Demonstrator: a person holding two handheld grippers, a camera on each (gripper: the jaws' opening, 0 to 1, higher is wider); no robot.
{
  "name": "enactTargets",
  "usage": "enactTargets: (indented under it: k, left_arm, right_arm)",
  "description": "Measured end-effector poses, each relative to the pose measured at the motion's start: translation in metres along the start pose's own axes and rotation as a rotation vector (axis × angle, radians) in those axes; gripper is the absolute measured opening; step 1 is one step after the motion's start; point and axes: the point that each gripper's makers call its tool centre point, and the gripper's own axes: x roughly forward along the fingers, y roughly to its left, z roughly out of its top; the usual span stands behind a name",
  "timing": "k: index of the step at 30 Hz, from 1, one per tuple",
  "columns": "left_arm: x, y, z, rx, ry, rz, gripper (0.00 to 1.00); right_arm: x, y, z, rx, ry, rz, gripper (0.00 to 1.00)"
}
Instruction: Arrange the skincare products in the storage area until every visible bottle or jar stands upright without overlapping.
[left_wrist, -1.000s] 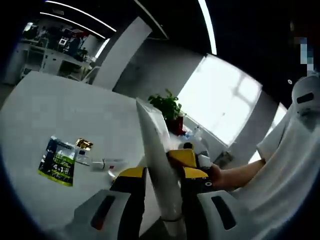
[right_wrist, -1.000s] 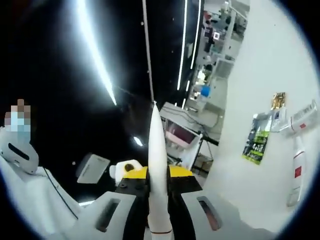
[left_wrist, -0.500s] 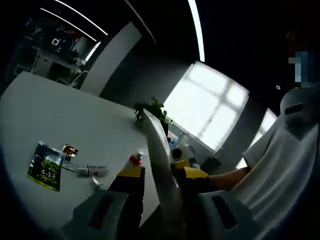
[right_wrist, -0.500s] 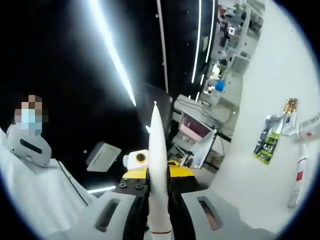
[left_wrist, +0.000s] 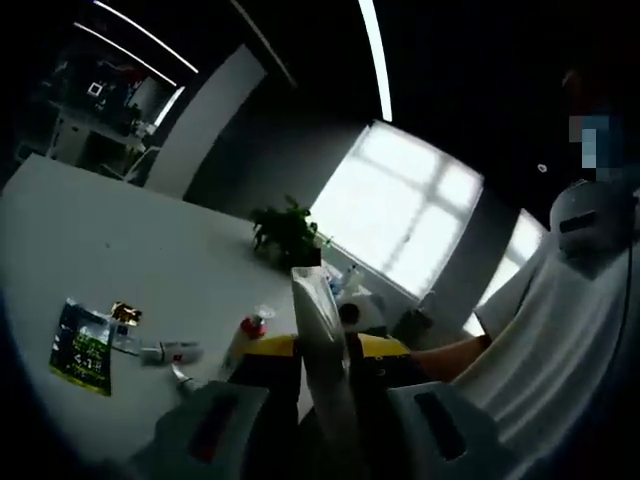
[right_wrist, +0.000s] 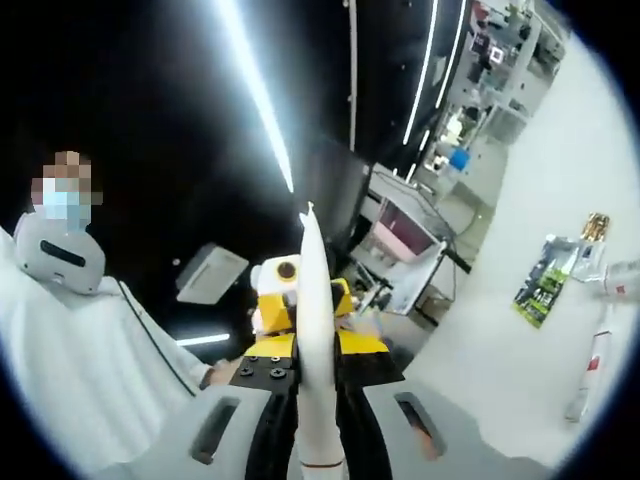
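White tube (left_wrist: 322, 350) clamped between both grippers, left gripper (left_wrist: 322, 372) and right gripper (right_wrist: 312, 372) each closed on it, carried in air well above bench (left_wrist: 120, 260). Over last second lifted higher and swung; bench items shrank in both views. Green sachet (left_wrist: 80, 346), small tubes (left_wrist: 170, 352) lying flat on bench, not yet upright. Arranging barely begun.

A tall white squeeze tube (left_wrist: 322, 350) is seen held up off the table, flat crimped end up; in the right gripper view the same tube (right_wrist: 312, 330) is shown edge-on as a thin blade. A few more products are left lying flat on the white table: a small red-capped bottle (left_wrist: 243, 337), a white tube (left_wrist: 172, 352), and a long white tube with a red label (right_wrist: 588, 372).
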Motion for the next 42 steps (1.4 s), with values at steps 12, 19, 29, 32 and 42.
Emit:
enactTargets:
  k: [12, 19, 29, 32, 42]
  left_arm:
    - [0.003, -0.011, -0.004, 0.147, 0.071, 0.001, 0.18]
    - [0.009, -0.029, -0.009, 0.437, 0.178, -0.036, 0.17]
    - [0.022, -0.034, -0.040, 0.653, 0.413, -0.057, 0.15]
    - [0.025, -0.033, -0.049, 0.681, 0.456, -0.062, 0.14]
    - [0.032, -0.014, -0.090, 0.768, 0.635, -0.048, 0.13]
  right_arm:
    - [-0.012, 0.011, -0.004, -0.169, 0.146, -0.001, 0.12]
    - [-0.019, 0.015, -0.005, -0.395, 0.291, -0.038, 0.13]
    - [-0.039, 0.002, -0.025, -0.692, 0.542, -0.184, 0.14]
    - [-0.045, -0.003, -0.030, -0.728, 0.578, -0.219, 0.15]
    - [-0.064, -0.028, -0.054, -0.793, 0.714, -0.293, 0.15]
